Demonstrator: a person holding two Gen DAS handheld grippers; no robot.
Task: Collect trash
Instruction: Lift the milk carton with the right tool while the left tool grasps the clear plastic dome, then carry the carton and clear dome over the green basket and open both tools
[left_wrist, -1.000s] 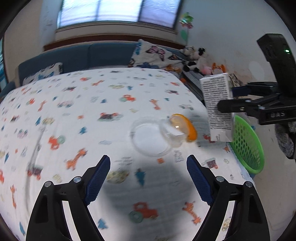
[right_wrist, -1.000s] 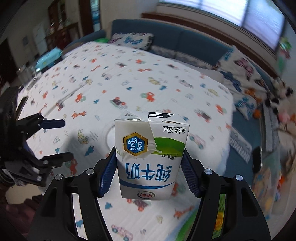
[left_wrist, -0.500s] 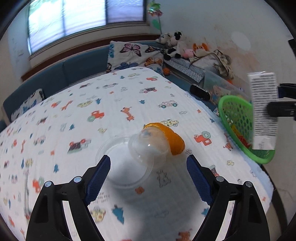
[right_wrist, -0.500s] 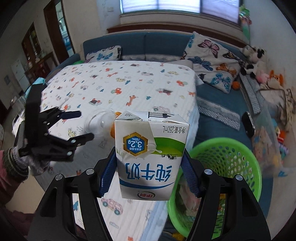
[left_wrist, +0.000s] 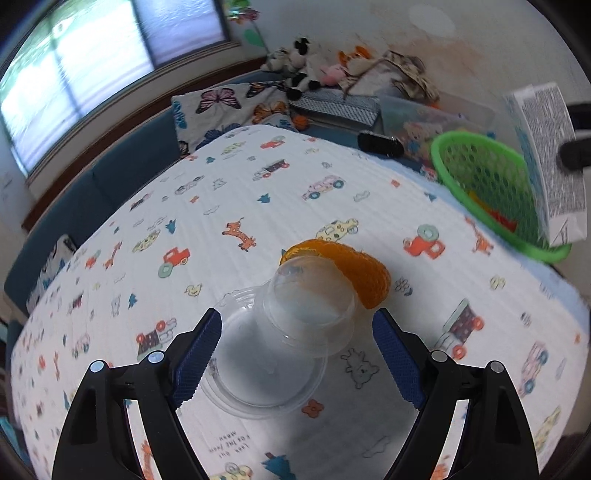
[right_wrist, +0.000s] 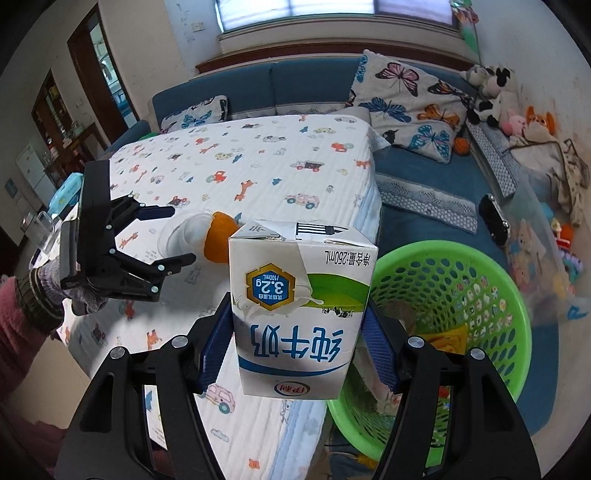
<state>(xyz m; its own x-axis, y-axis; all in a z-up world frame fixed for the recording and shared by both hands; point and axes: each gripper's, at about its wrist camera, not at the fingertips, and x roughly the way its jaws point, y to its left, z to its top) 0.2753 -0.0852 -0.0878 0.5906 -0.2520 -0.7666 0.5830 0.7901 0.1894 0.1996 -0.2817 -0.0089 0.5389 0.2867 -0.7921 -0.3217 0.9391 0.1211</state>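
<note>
My right gripper (right_wrist: 299, 354) is shut on a white milk carton (right_wrist: 301, 310), held upside down above the table's edge beside the green basket (right_wrist: 491, 288). The carton (left_wrist: 546, 162) and basket (left_wrist: 491, 192) also show at the right of the left wrist view. My left gripper (left_wrist: 295, 354) is open, its fingers on either side of a clear plastic cup (left_wrist: 273, 339) lying on the table. An orange peel (left_wrist: 354, 266) rests against the cup's far side. The left gripper (right_wrist: 166, 236), cup (right_wrist: 184, 234) and peel (right_wrist: 219, 240) also show in the right wrist view.
The table has a white cloth with cartoon prints (left_wrist: 258, 192). A blue sofa with butterfly cushions (right_wrist: 402, 92) and plush toys (right_wrist: 495, 96) lies behind. A black object (left_wrist: 380, 142) sits past the table's far edge. The basket holds some trash.
My left gripper has moved forward until the cup lies between its open fingers. My right gripper has swung the carton from over the table to beside the green basket.
</note>
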